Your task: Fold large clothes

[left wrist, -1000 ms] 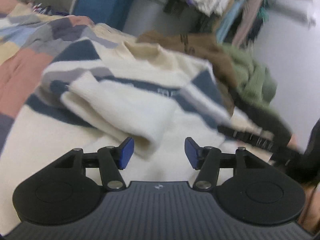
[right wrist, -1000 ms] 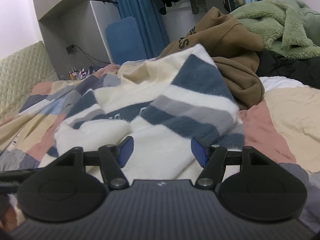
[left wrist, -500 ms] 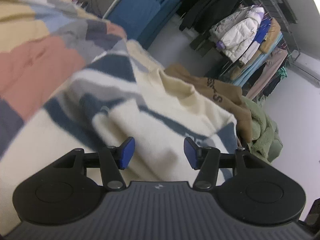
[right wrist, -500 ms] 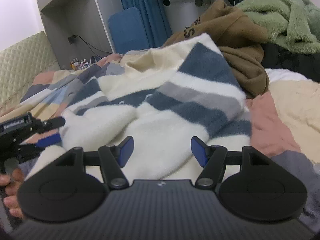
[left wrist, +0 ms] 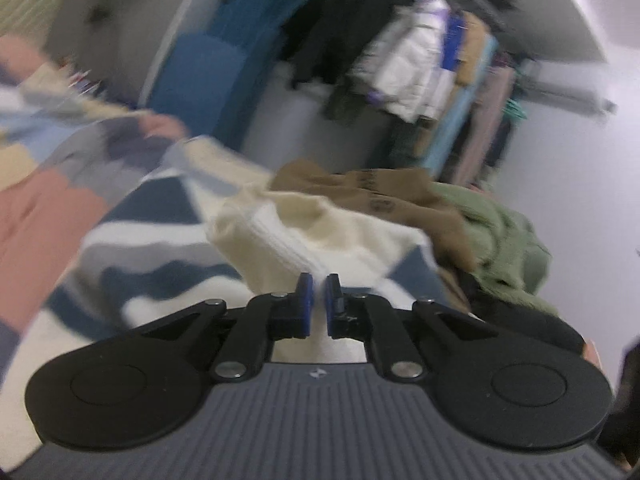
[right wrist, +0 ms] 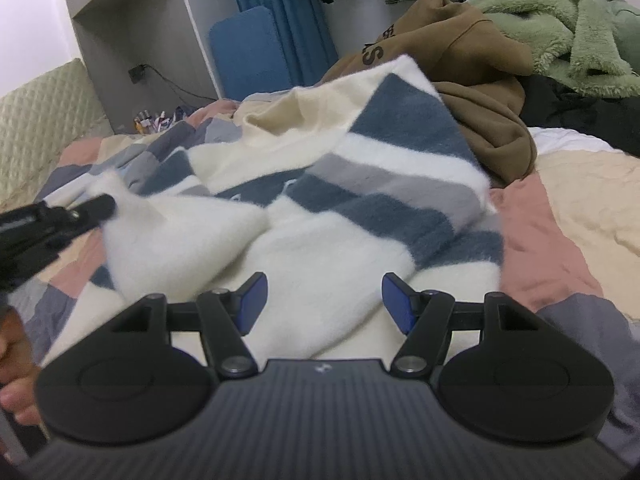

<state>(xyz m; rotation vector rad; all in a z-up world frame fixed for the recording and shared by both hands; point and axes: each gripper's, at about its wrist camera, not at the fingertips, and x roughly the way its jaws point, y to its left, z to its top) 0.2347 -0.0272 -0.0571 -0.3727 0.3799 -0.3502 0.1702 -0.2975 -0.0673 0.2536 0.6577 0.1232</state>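
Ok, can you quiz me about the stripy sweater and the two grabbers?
1. True or false: the right gripper is open.
2. What does the left gripper pinch? A) the sweater B) a sock C) a pillow
3. Fill in: the brown thing behind the sweater is a ____.

Key:
1. True. Its jaws stand apart over the sweater.
2. A. Its jaws have just closed on a white fold of it.
3. hoodie
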